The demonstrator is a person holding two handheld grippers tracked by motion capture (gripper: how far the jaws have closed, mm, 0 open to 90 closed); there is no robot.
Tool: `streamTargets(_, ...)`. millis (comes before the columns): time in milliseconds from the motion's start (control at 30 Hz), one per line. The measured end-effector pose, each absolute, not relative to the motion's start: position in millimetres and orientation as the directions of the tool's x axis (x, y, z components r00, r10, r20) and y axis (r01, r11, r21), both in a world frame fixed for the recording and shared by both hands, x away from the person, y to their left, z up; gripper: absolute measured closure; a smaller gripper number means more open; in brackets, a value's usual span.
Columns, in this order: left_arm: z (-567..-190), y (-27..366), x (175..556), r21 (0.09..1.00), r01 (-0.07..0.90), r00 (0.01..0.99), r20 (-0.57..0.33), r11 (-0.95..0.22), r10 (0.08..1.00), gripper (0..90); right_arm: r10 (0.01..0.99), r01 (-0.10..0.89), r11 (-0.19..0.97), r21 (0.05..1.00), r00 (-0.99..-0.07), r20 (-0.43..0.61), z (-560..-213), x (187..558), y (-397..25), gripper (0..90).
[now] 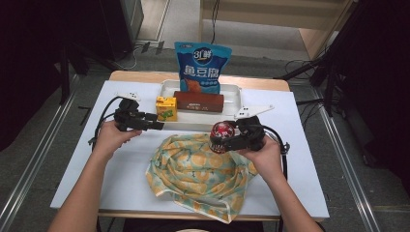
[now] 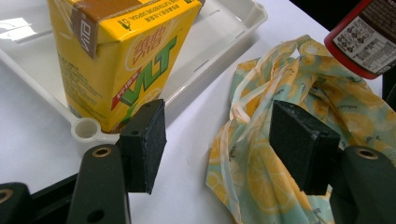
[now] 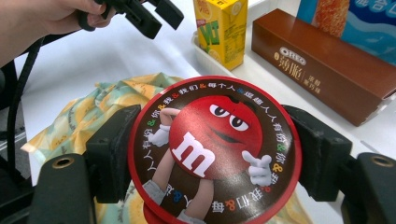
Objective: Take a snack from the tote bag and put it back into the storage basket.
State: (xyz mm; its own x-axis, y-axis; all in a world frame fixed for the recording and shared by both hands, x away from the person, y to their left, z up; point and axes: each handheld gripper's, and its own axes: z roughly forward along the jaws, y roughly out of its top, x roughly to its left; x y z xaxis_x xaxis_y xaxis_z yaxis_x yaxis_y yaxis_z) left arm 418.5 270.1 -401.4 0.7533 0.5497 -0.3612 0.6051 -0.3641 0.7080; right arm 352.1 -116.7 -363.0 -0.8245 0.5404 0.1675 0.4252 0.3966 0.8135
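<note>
Both forearms reach forward over the white table [image 1: 300, 193]. The right gripper [image 1: 231, 137] pinches a red candy tub [image 3: 212, 149] above the lemon-print cloth [image 1: 198, 174]. The left gripper [image 1: 157, 123], jaws spread and empty, hovers beside the yellow drink carton [image 2: 116, 56] in the white tray [image 1: 232, 92]. Grey floor lies beyond.

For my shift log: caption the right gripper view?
Right gripper holds a red candy tub above the lemon-print cloth.
</note>
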Motion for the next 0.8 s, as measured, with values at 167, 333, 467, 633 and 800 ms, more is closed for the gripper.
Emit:
streamTargets(167,-401.2,270.3,418.4,0.708,0.606,0.753,-0.362,-0.363,0.550,37.0,0.551,0.429,0.387,0.817,-0.817,0.168,-360.8,357.9,-116.7,26.7)
streamTargets(333,-401.1,270.7,418.4,0.708,0.604,0.754,-0.360,-0.364,0.550,37.0,0.558,0.436,0.387,0.813,-0.812,0.170,-362.0,364.6,-117.6,26.7)
streamTargets(467,-401.3,270.2,418.4,0.709,0.603,0.755,-0.359,-0.366,0.549,37.0,0.563,0.442,0.390,0.807,-0.809,0.171,-362.8,369.7,-117.0,26.7)
streamTargets(633,-402.4,269.3,418.6,0.704,0.604,0.755,-0.354,-0.375,0.552,37.0,0.568,0.448,0.385,0.807,-0.804,0.176,-360.8,375.6,-117.3,26.7)
streamTargets(800,-402.1,268.9,418.4,0.706,0.602,0.757,-0.356,-0.373,0.548,36.9,0.577,0.447,0.385,0.808,-0.800,0.168,-360.5,380.9,-116.4,26.7)
